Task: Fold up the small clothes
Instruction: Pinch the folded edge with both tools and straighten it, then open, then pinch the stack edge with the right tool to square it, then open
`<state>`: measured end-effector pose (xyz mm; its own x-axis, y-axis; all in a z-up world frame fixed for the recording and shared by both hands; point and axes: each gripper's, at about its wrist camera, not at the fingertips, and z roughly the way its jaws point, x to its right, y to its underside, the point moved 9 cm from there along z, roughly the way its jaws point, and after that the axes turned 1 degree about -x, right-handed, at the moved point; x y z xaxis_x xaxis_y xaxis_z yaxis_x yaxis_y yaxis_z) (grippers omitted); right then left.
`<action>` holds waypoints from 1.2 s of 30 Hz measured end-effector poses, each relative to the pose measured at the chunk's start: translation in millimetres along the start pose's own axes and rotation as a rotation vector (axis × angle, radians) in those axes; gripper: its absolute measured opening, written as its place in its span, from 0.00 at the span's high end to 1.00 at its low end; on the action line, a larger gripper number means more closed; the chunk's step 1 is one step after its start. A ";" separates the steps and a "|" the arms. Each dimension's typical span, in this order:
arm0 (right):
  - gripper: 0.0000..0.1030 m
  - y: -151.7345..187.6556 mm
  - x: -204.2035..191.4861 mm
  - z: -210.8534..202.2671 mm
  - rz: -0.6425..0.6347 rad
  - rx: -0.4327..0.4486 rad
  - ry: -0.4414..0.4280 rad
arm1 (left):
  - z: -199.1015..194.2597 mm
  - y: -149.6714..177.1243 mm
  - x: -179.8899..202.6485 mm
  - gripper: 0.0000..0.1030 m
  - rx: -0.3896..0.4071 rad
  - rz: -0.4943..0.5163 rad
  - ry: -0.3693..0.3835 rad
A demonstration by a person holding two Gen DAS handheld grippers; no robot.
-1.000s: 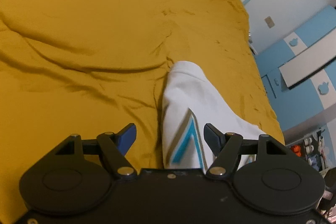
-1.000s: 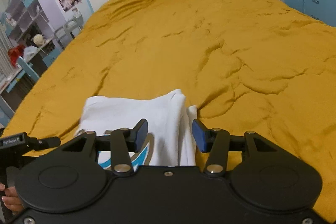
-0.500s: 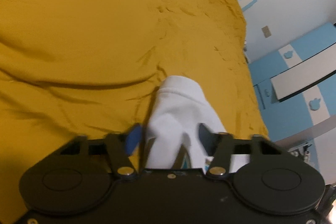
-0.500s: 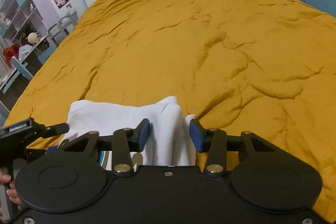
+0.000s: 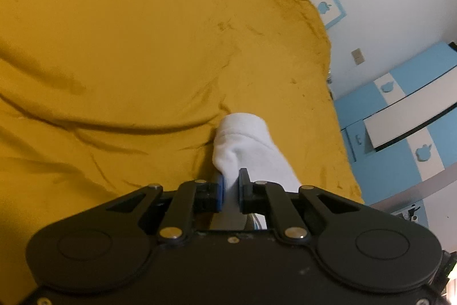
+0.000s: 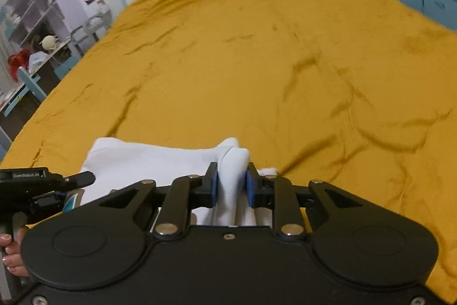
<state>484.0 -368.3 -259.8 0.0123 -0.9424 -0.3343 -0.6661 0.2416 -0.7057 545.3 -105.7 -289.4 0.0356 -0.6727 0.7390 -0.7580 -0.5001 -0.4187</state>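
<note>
A small white garment [image 6: 148, 159] with a teal and grey chevron lies folded on the mustard bedspread [image 6: 257, 62]. In the left wrist view my left gripper [image 5: 230, 179] is closing on a bunched edge of the white garment [image 5: 245, 139], its pads pressing the cloth. In the right wrist view my right gripper [image 6: 232, 176] is closing on a thick fold at the garment's right end, and the cloth fills the gap between its blue pads. The left gripper [image 6: 71, 180] shows at the garment's left edge, held by a hand [image 6: 11, 250].
The mustard bedspread [image 5: 128, 48] is wrinkled all around the garment. Blue and white cabinets [image 5: 400, 116] stand past the bed's right edge. A shelf unit and a cluttered desk [image 6: 34, 48] stand to the bed's left.
Both grippers went from wide open around the garment to closed onto its folds. Both moved slightly forward and down, and the cloth bunched up between the pads.
</note>
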 end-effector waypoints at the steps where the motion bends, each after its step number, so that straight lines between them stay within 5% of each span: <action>1: 0.81 1.4 5.0 2.9 0.025 -0.004 -0.007 | 4.0 1.3 -3.4 0.92 -0.011 0.001 -0.010; 4: 0.79 2.0 13.4 4.0 0.100 -0.016 -0.043 | 6.7 4.6 -9.2 0.88 -0.030 -0.004 -0.020; 6: 0.69 2.7 12.0 -1.8 0.112 -0.022 -0.059 | 0.3 4.9 -6.6 0.84 -0.045 0.004 -0.023; 10: 0.58 8.5 2.7 -34.3 0.048 -0.030 -0.058 | -31.1 11.9 8.4 0.49 -0.063 0.067 -0.037; 20: 0.56 69.5 6.1 -134.4 0.062 -0.047 -0.064 | -137.6 99.6 10.5 0.44 -0.127 0.077 0.003; 28: 0.56 95.1 -8.9 -147.6 -0.011 -0.067 -0.070 | -147.4 151.5 -0.4 0.44 -0.210 0.000 0.020; 33: 0.78 108.5 -12.1 -138.8 -0.025 -0.123 -0.068 | -139.8 159.9 6.8 0.39 -0.227 0.019 0.017; 34: 0.88 110.4 -11.5 -139.2 -0.024 -0.119 -0.070 | -139.3 161.5 7.5 0.39 -0.229 0.021 0.015; 36: 0.91 109.1 -12.0 -143.3 -0.003 -0.108 -0.085 | -134.4 161.6 14.7 0.41 -0.233 0.038 0.016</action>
<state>304.3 -363.9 -243.2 0.0742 -0.9189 -0.3874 -0.7426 0.2084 -0.6365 335.8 -123.1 -275.3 -0.0046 -0.6790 0.7341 -0.8887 -0.3338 -0.3144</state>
